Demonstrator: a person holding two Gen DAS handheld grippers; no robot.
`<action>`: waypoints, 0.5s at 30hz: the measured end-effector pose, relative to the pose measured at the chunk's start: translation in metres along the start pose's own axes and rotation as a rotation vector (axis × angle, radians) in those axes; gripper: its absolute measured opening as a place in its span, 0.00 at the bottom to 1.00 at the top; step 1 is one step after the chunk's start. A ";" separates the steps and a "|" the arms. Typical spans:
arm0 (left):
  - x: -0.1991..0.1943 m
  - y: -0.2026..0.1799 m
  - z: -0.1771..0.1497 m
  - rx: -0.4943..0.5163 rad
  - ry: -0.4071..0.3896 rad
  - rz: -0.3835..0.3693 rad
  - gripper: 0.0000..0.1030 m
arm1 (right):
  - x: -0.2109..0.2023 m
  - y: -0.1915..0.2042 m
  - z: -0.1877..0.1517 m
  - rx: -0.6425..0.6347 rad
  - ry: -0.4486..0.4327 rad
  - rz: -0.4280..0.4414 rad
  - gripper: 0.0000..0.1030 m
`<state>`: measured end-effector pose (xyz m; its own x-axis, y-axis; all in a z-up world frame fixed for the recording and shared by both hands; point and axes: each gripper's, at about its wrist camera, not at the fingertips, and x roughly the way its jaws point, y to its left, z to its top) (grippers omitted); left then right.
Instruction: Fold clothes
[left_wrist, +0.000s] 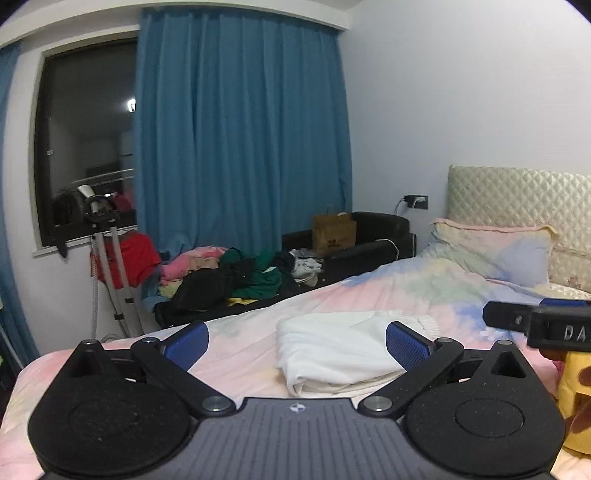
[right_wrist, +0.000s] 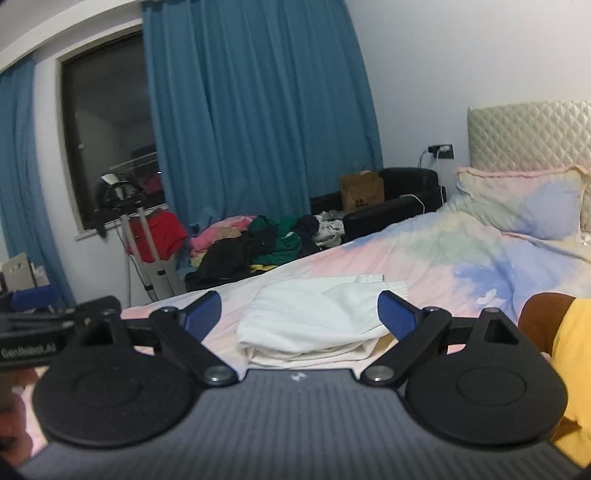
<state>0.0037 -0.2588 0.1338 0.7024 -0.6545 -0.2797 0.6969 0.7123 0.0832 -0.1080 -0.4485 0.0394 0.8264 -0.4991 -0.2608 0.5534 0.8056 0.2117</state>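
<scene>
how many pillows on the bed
1 clearly: a pastel pillow leaning against the quilted headboard. A second may sit at the frame's right edge, mostly cut off.

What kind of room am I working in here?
Most likely a home bedroom: a made bed with a pillow against a quilted headboard, and a heap of unfolded clothes beside it.

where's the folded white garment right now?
The white garment lies folded on the pastel bedspread, centre of both wrist views just beyond the open grippers, with the pillow further back to the right and the clothes pile past the bed's far edge.
</scene>
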 end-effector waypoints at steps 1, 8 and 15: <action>-0.009 0.002 -0.004 -0.015 -0.007 -0.005 1.00 | -0.005 0.004 -0.004 -0.007 -0.006 0.006 0.90; -0.055 0.014 -0.040 -0.066 -0.047 0.016 1.00 | -0.022 0.020 -0.049 -0.051 -0.019 0.005 0.90; -0.065 0.024 -0.066 -0.083 -0.043 0.043 1.00 | -0.012 0.026 -0.079 -0.034 0.014 -0.031 0.90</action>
<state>-0.0350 -0.1821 0.0906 0.7383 -0.6319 -0.2358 0.6528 0.7574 0.0142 -0.1119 -0.3966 -0.0261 0.8075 -0.5193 -0.2800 0.5742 0.8006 0.1711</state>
